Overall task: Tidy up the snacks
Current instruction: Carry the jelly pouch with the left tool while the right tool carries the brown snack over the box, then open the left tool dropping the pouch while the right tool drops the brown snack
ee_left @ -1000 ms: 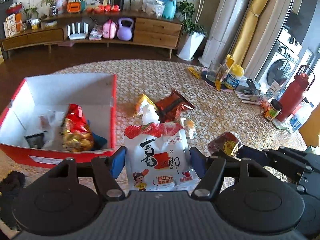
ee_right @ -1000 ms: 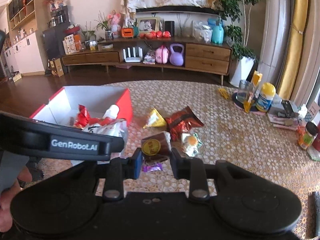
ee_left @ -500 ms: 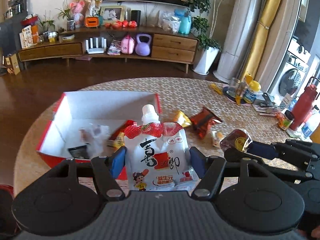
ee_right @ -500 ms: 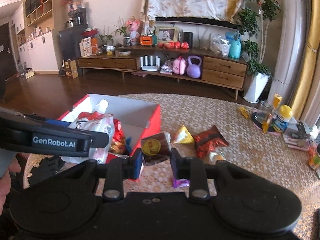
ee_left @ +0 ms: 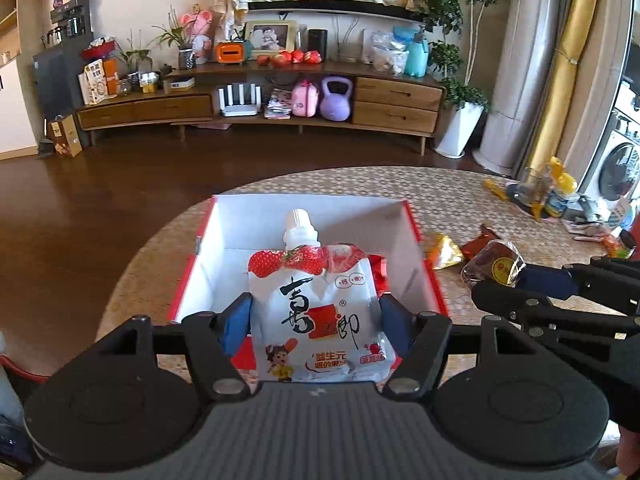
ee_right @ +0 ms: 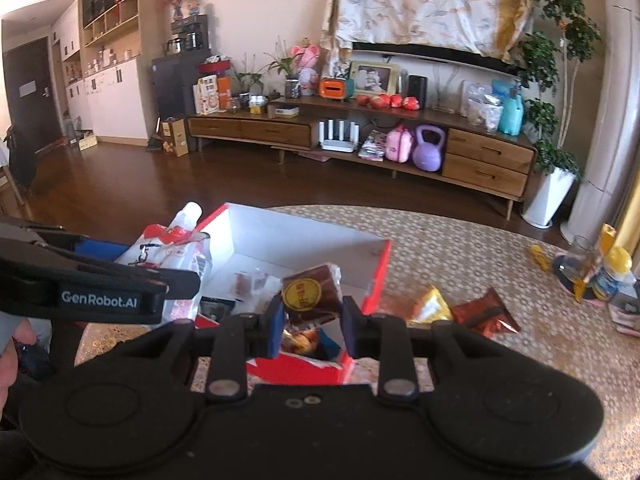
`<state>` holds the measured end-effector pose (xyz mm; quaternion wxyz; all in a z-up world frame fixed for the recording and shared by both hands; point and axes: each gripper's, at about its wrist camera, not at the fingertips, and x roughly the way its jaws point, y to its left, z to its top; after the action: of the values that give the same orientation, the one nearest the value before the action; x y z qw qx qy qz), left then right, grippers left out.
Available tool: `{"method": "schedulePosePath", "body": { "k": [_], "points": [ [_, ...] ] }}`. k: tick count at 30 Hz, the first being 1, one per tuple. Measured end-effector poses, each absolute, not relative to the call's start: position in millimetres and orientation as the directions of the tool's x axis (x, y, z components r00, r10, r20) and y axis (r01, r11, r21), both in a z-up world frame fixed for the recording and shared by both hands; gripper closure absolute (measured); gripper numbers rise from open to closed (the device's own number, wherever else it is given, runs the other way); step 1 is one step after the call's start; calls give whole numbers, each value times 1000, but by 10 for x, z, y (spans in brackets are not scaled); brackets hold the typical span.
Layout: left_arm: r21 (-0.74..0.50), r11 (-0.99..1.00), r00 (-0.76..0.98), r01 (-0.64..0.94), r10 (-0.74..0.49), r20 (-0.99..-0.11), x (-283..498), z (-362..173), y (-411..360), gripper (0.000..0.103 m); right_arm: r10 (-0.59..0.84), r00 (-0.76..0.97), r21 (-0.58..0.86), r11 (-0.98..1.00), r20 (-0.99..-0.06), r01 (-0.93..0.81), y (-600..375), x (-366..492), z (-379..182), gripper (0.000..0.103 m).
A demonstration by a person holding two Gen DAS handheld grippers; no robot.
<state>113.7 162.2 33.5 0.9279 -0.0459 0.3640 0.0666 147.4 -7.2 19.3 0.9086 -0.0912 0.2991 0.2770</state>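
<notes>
On my left wrist view, the left gripper (ee_left: 316, 320) is clamped on a white spouted jelly pouch (ee_left: 318, 308), strawberries printed across its top and a cartoon child at the bottom; its capped spout points to 12 o'clock, in front of the open red box (ee_left: 416, 236) with its white inside. This view alone shows the pouch's printed face. At 3 o'clock I see the right gripper (ee_left: 516, 276) grasping a brown wrapped snack (ee_left: 494, 266) with a round yellow label, and past it a yellow packet (ee_left: 442, 250) on the woven table mat (ee_left: 460, 188).

On my right wrist view, the right gripper (ee_right: 312, 320) pinches that brown snack (ee_right: 310, 290), held over the box's (ee_right: 376, 276) near end. Only here do I see into the box: small packets (ee_right: 252, 282) on its floor. The left gripper and pouch (ee_right: 168, 248) sit at 9 o'clock; a yellow packet (ee_right: 430, 304) and a dark red one (ee_right: 486, 312) lie at 3 o'clock.
</notes>
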Motion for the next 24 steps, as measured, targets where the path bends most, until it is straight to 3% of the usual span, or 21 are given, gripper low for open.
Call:
{"method": "schedulePosePath", "body": {
  "k": [24],
  "points": [
    [53, 977, 643, -207, 177, -745, 1873, -275, 2203, 35, 379, 593, -5, 840, -710, -543, 520, 2111, -469, 76]
  ]
}}
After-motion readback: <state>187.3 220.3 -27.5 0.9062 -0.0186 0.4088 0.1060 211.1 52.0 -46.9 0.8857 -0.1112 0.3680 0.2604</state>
